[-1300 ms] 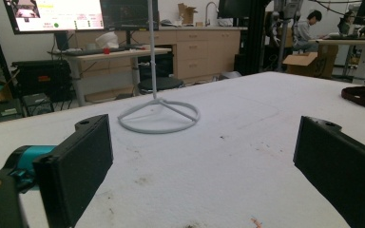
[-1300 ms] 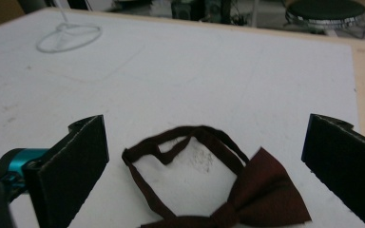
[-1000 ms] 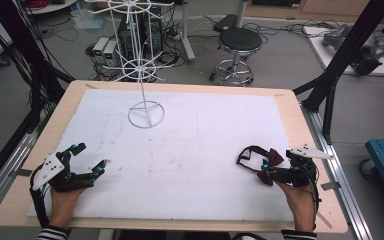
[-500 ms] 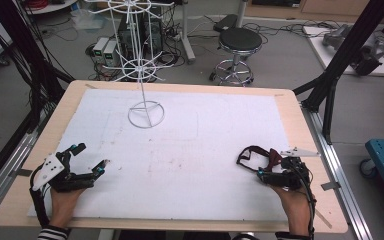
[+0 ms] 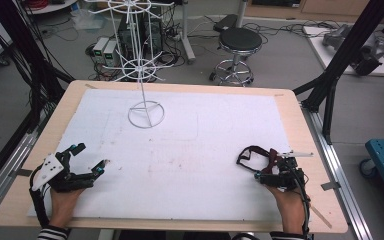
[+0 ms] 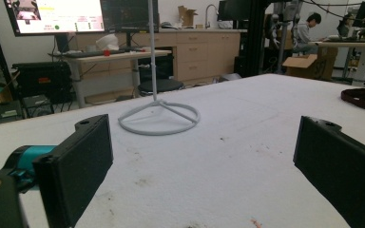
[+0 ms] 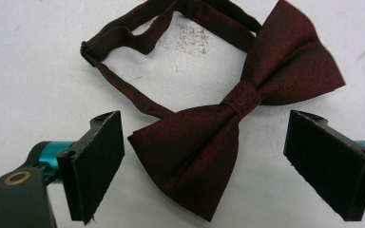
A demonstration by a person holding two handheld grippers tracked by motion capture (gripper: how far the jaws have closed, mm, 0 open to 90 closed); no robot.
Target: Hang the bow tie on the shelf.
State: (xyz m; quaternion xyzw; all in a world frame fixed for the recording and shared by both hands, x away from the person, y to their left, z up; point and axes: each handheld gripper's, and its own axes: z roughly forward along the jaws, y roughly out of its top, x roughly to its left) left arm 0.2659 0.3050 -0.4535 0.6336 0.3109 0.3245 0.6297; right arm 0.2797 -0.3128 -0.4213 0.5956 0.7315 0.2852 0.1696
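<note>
progress: early. the bow tie (image 7: 240, 118) lies flat on the white mat (image 5: 195, 150) at the near right, strap looped out toward the far side, not yet picked up. the wire stand (image 5: 145, 95) sits far left of centre, well apart from the tie, and none of its arms in view carry anything. my read is the tie is meant for that stand, so grasp, lift, carry and hang are all left.

right gripper (image 7: 204, 156): jaws wide apart and they have just been opening a bit more. they straddle the near wing of the bow tie, one black pad (image 7: 100, 161) just beside its left edge, the other clear of it on the right. no squeeze on the cloth, so nothing is held. the gripper points down at the mat, tilted, low over the tie; in the high view the right hand (image 5: 287, 200) comes in from the near edge with the cable trailing over the wrist.

left gripper (image 6: 204, 171): jaws wide open, nothing between them. it lies low and level at the near left, aimed across the mat toward the stand's ring base (image 6: 159, 118). the left hand (image 5: 65, 197) rests at the near edge.
</note>
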